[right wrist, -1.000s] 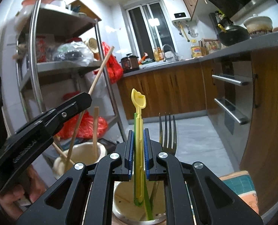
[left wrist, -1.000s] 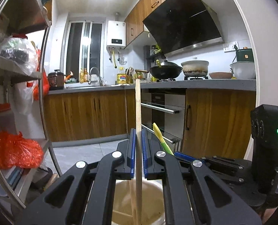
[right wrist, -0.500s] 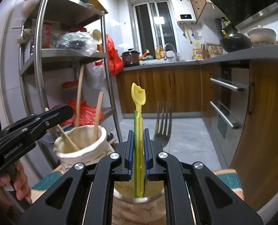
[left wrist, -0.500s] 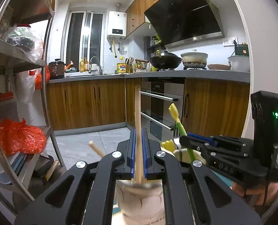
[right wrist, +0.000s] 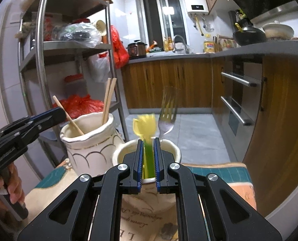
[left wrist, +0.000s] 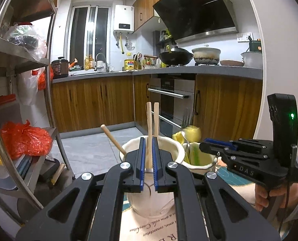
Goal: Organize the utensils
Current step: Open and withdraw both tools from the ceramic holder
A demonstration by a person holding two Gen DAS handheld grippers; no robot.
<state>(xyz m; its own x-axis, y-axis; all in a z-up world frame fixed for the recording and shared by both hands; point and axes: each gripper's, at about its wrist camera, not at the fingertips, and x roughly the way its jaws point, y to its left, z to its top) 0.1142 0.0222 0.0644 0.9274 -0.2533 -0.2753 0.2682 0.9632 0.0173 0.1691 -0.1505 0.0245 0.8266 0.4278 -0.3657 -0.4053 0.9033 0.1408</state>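
Note:
My left gripper (left wrist: 148, 158) is slightly open over a tall cream vase (left wrist: 151, 198). Two wooden chopsticks (left wrist: 152, 120) stand loose in the vase between the jaws, and a third (left wrist: 112, 139) leans left. My right gripper (right wrist: 148, 160) is slightly open over a shorter cream cup (right wrist: 169, 150). A yellow and green plastic utensil (right wrist: 145, 128) and a metal fork (right wrist: 167, 114) stand in that cup, blurred. The vase (right wrist: 88, 146) shows left of the cup in the right wrist view. The cup (left wrist: 201, 156) shows right of the vase in the left wrist view.
Both holders stand on a printed cloth mat (right wrist: 219, 174). A steel shelf rack (left wrist: 20, 60) with red bags is to the left. Wooden kitchen cabinets (left wrist: 92, 102) and an oven (left wrist: 171, 104) lie beyond.
Both grippers opened and drew back. The chopstick dropped into the vase and the yellow-green utensil dropped into the cup. Both holders now sit lower and farther in view.

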